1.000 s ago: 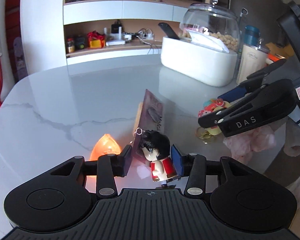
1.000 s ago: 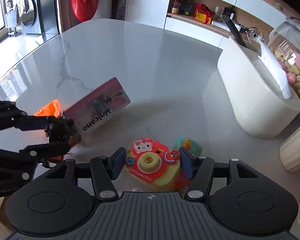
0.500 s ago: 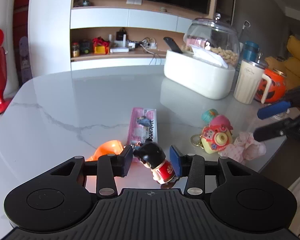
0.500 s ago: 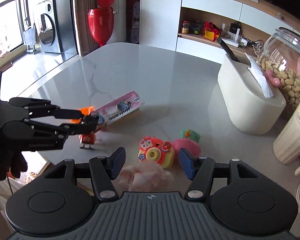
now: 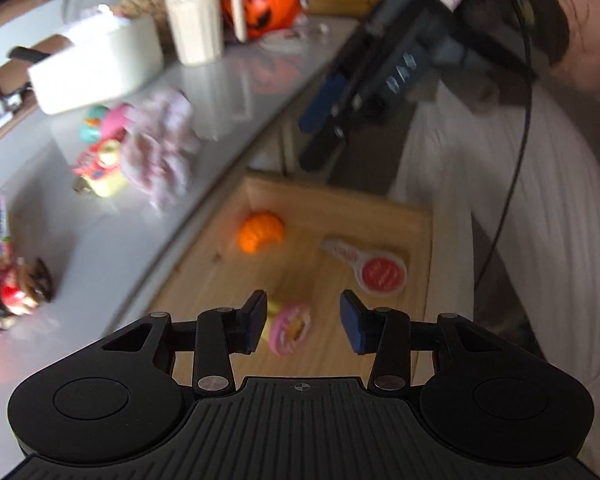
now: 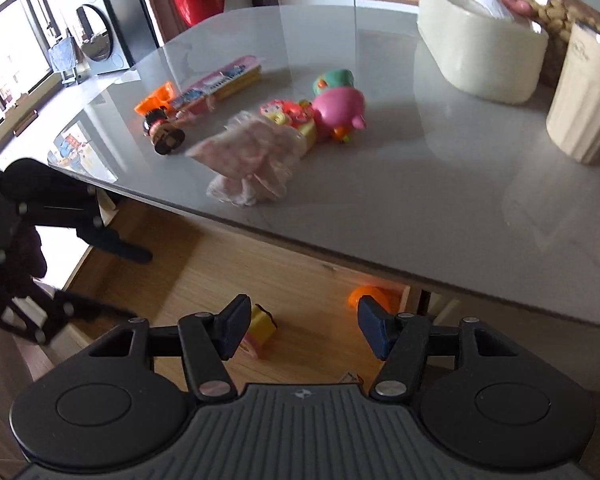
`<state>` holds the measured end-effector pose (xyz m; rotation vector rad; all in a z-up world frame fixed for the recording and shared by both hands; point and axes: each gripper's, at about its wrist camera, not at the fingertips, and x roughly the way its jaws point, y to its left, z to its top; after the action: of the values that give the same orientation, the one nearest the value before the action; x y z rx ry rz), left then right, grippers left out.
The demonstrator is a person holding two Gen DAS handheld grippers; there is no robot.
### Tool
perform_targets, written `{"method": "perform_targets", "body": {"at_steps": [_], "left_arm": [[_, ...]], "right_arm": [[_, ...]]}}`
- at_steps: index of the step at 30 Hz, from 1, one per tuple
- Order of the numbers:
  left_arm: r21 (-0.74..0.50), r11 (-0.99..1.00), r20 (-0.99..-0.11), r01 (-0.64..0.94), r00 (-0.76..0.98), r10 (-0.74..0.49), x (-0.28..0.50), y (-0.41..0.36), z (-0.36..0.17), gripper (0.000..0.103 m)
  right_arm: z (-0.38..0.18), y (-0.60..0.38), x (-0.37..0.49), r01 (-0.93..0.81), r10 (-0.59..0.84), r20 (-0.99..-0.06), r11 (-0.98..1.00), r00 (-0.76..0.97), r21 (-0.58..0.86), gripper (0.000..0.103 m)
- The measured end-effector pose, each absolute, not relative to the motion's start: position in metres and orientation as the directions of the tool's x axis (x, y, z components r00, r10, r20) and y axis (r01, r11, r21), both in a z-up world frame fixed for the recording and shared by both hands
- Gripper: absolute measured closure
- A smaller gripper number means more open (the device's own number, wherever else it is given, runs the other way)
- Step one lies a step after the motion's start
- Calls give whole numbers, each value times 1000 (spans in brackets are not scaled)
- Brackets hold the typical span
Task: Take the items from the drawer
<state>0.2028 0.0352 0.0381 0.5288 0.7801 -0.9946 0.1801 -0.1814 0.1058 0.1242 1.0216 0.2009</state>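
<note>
Two grippers: jaws apart, nothing held
Left gripper [image 5: 303,322]: doughnut [image 5: 290,328] between fingers, untouched
Right gripper [image 6: 300,330]: above drawer [image 6: 204,280]
Writing: none legible

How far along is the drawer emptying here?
Several toys already lie on the table, among them a doll and a toy camera. Left gripper and right gripper are empty over the drawer. A donut, croissant and paddle remain.

Open wooden drawer [image 5: 332,204], orange croissant [image 5: 260,232], pink donut [image 5: 290,328], red-white paddle [image 5: 370,266] inside
</note>
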Motion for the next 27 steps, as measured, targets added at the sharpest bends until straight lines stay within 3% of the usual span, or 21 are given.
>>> {"method": "perform_targets", "body": {"at_steps": [6, 10, 19, 23, 27], "left_arm": [[79, 458, -896, 885, 265, -357, 226, 2, -33, 58], [106, 513, -866, 852, 332, -373, 242, -1, -53, 59], [-74, 573, -834, 816, 264, -484, 287, -12, -68, 54], [23, 600, -786, 800, 385, -483, 287, -32, -74, 56], [18, 674, -749, 739, 456, -480, 290, -55, -78, 55]], "right_arm": [[81, -193, 177, -83, 216, -844, 976, 491, 202, 44], [75, -203, 175, -53, 215, -845, 975, 489, 217, 44], [72, -205, 174, -67, 268, -840, 961, 472, 270, 44], [69, -199, 175, -85, 268, -849, 962, 455, 258, 44], [67, -198, 175, -59, 229, -860, 972, 456, 227, 44]]}}
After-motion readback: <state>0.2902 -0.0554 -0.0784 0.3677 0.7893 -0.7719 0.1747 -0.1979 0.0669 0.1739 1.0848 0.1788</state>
